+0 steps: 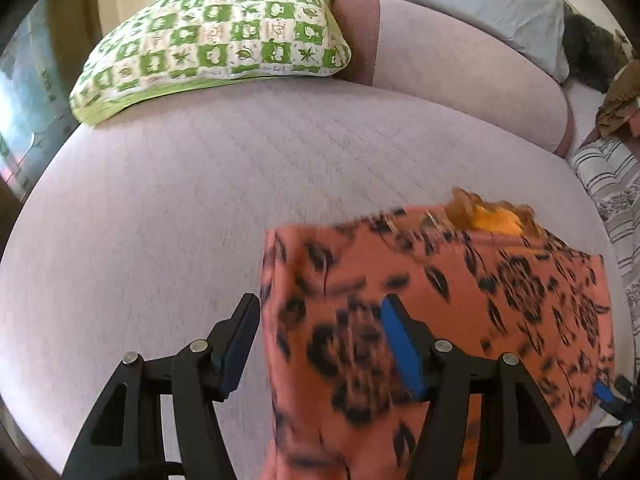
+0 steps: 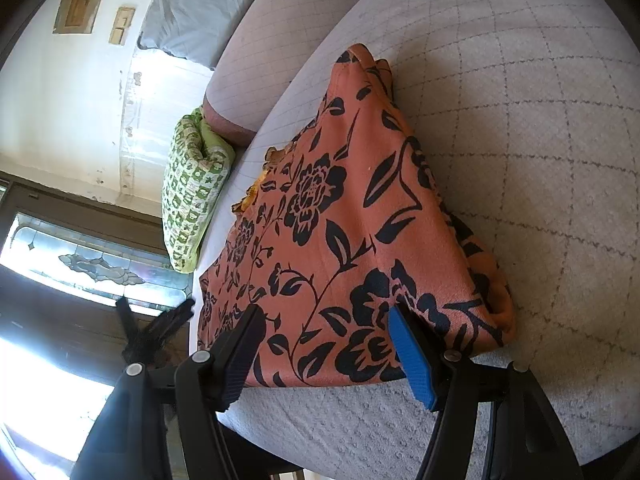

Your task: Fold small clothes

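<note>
An orange garment with a black flower print [image 1: 440,304] lies folded on the pale sofa seat [image 1: 180,200]; an orange-yellow inner edge shows at its far side. My left gripper [image 1: 320,320] is open over the garment's near left edge, holding nothing. In the right wrist view the same garment [image 2: 340,220] lies flat, and my right gripper [image 2: 326,332] is open just above its near edge, empty. The left gripper [image 2: 160,328] shows blurred at the garment's left corner. The right gripper's blue pad [image 1: 604,394] peeks in at the left view's right edge.
A green-and-white checked cushion [image 1: 216,36] rests at the sofa's back left, also seen in the right wrist view [image 2: 192,196]. A pale bolster [image 1: 460,72] and a light blue pillow [image 1: 492,4] lie behind. Striped fabric [image 1: 608,184] lies at the right.
</note>
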Tool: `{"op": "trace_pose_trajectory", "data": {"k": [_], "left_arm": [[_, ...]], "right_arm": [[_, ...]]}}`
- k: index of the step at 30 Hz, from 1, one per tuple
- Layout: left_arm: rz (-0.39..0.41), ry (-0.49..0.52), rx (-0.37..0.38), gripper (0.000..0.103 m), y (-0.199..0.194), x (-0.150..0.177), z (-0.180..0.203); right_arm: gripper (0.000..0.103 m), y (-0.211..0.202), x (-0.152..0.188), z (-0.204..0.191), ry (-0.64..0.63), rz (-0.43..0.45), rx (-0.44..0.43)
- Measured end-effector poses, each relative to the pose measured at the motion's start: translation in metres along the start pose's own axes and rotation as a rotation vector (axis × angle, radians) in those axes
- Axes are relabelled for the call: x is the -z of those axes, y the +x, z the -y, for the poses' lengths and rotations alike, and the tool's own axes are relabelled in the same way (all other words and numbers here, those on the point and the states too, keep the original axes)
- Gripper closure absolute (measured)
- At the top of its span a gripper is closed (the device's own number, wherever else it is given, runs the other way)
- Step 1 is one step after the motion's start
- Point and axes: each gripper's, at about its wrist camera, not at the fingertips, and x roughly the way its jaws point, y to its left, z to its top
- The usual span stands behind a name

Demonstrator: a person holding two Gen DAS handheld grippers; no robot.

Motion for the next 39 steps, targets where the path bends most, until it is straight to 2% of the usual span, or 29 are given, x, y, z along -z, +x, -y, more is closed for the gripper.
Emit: {"op": "trace_pose_trajectory", "data": {"k": [3, 4, 5, 6, 7, 10, 12, 15, 17, 18, 20, 21, 22, 23, 26, 29, 32, 35, 37, 39], "left_arm": [[-0.044, -0.028, -0.010, 0.041, 0.018, -0.013, -0.010], [-0.049, -0.034, -0.010, 0.054, 0.023, -0.017, -0.012], [-0.058, -0.034, -0.016, 0.080, 0.027, -0.018, -0.014], [-0.081, -0.037, -0.031, 0.091, 0.033, -0.020, -0.016], [-0.097, -0.067, -0.038, 0.093, 0.040, -0.021, -0.021], [-0.079, -0.145, -0.038, 0.094, 0.042, -0.023, -0.034], [-0.081, -0.185, -0.033, 0.094, 0.045, -0.023, -0.041], [-0.070, -0.117, -0.061, 0.093, 0.041, -0.024, -0.031], [-0.043, -0.107, -0.088, 0.087, 0.030, -0.024, -0.027], [-0.014, -0.111, -0.109, 0.083, 0.020, -0.023, -0.025], [0.052, -0.118, -0.129, 0.064, -0.008, -0.015, -0.020], [0.080, -0.119, -0.117, 0.058, -0.019, -0.011, -0.016], [0.130, -0.112, -0.097, 0.046, -0.038, -0.001, -0.008], [0.162, -0.099, -0.086, 0.040, -0.051, 0.009, -0.001], [0.209, -0.051, -0.025, 0.040, -0.077, 0.039, 0.023], [0.216, -0.026, 0.023, 0.040, -0.084, 0.075, 0.046], [0.202, 0.018, 0.025, 0.040, -0.072, 0.098, 0.063], [0.150, 0.034, 0.027, 0.040, -0.054, 0.108, 0.065], [0.082, 0.054, -0.001, 0.040, -0.038, 0.119, 0.067], [0.101, 0.079, -0.014, 0.038, -0.035, 0.124, 0.067]], "right_arm": [[0.034, 0.000, 0.000, 0.000, -0.003, -0.004, -0.001], [0.034, 0.001, -0.001, 0.000, -0.002, -0.005, -0.001], [0.034, 0.001, -0.001, 0.000, -0.002, -0.006, -0.001], [0.034, 0.002, -0.001, 0.000, -0.003, -0.008, -0.001], [0.034, 0.002, -0.002, -0.001, -0.005, -0.009, 0.000], [0.034, 0.005, -0.003, -0.003, -0.010, -0.013, 0.002], [0.034, 0.006, -0.004, -0.003, -0.011, -0.013, 0.002], [0.032, 0.007, -0.004, -0.004, -0.009, -0.013, -0.001], [0.031, 0.008, -0.005, -0.004, -0.006, -0.012, -0.011], [0.031, 0.008, -0.005, -0.004, -0.005, -0.010, -0.014], [0.031, 0.004, -0.004, -0.005, -0.006, -0.001, -0.014], [0.030, 0.000, -0.003, -0.006, -0.012, 0.014, -0.013], [0.030, -0.008, 0.000, -0.009, -0.026, 0.042, -0.011], [0.028, -0.015, 0.002, -0.011, -0.031, 0.064, -0.011], [0.024, -0.033, 0.013, -0.014, 0.013, 0.104, -0.049], [0.024, -0.035, 0.034, -0.008, 0.100, 0.081, -0.064], [0.024, -0.030, 0.046, 0.000, 0.168, 0.070, -0.043], [0.024, -0.030, 0.037, 0.006, 0.217, 0.117, -0.041], [0.024, -0.028, 0.029, 0.015, 0.277, 0.152, -0.014], [0.024, -0.023, 0.023, 0.024, 0.334, 0.169, -0.026]]}}
